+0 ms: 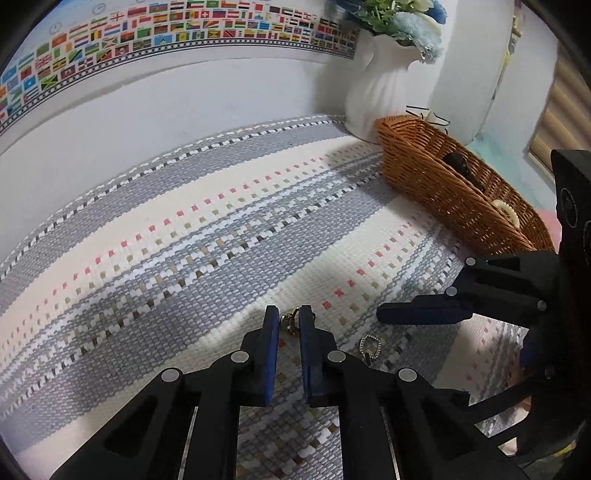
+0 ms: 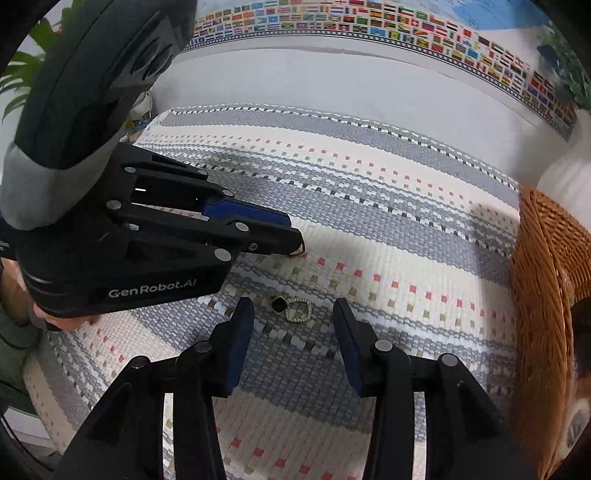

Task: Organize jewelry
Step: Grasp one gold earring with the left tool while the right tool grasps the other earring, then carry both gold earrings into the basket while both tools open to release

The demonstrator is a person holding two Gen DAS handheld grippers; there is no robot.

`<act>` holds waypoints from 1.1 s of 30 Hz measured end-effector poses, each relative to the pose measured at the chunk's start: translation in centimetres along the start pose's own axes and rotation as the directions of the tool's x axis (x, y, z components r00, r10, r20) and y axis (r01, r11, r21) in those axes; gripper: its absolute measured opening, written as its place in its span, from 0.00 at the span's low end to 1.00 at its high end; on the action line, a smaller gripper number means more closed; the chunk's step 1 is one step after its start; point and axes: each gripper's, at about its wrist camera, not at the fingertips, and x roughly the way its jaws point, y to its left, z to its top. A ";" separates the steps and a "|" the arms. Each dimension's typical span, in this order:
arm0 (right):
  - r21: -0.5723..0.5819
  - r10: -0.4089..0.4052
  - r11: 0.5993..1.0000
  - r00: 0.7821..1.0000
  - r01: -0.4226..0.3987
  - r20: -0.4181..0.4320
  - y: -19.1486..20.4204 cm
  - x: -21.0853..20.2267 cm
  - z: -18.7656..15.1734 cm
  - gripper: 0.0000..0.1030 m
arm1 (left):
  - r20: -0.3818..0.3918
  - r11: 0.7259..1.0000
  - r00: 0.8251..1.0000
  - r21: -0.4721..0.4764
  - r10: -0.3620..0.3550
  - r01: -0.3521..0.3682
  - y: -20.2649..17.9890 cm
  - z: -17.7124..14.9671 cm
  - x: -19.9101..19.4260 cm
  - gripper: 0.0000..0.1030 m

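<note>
On the woven mat (image 1: 184,236) a wicker basket (image 1: 443,192) holds a dark piece and a pale ring (image 1: 508,212), while beside it the left gripper (image 1: 289,319) pinches a gold earring (image 1: 290,323) — the right gripper (image 2: 293,314), half open, straddles a second earring (image 2: 291,306) without touching.

The place looked like a lived-in room of a home, not a workshop or lab. The surface (image 1: 184,229) was covered by a woven cloth in grey, cream and white bands with small pink and tan squares. Against the white wall behind it ran a poster of world flags (image 1: 155,33). A ribbed white vase (image 1: 384,81) of blue and white flowers stood in the corner, with a brown wicker basket (image 1: 436,192) just beside it. Green houseplant leaves (image 2: 26,66) showed at the far left edge.
</note>
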 end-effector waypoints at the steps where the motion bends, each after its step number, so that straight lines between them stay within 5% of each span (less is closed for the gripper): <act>1: -0.003 -0.001 1.000 1.000 0.001 0.000 0.1 0.1 0.1 0.45 | 0.002 1.000 1.000 0.000 0.002 -0.002 0.1 -0.3 -0.3 0.10; 4: -0.009 -0.003 1.000 1.000 0.004 0.005 0.1 0.3 0.2 0.44 | 0.003 1.000 1.000 0.001 0.005 -0.005 0.1 -0.5 -0.4 0.10; 7: -0.014 -0.004 1.000 1.000 0.004 0.011 0.2 0.0 0.0 0.28 | 0.005 1.000 1.000 0.008 0.012 -0.012 0.1 -0.5 -0.5 0.10; 12: -0.044 -0.014 0.999 1.000 0.015 0.026 1.0 -0.3 -0.2 0.19 | 0.011 1.000 1.000 0.023 0.011 -0.011 -0.3 -0.5 -0.5 0.10; 23: 0.028 -0.016 1.000 0.997 0.014 0.075 -0.3 -4.6 -2.0 0.18 | 0.080 0.995 0.995 0.082 -0.055 0.049 -2.9 -0.4 -3.1 0.10; 24: 0.032 -0.025 0.999 0.996 0.022 0.087 -0.5 -5.5 -2.1 0.04 | 0.089 0.995 0.994 0.084 -0.061 0.053 -3.2 -0.4 -3.4 0.10; 33: 0.129 -0.058 0.991 0.991 0.042 0.124 -3.9 -11.0 -3.6 0.05 | 0.137 0.992 0.987 0.107 -0.088 0.074 -6.3 1.5 -6.1 0.10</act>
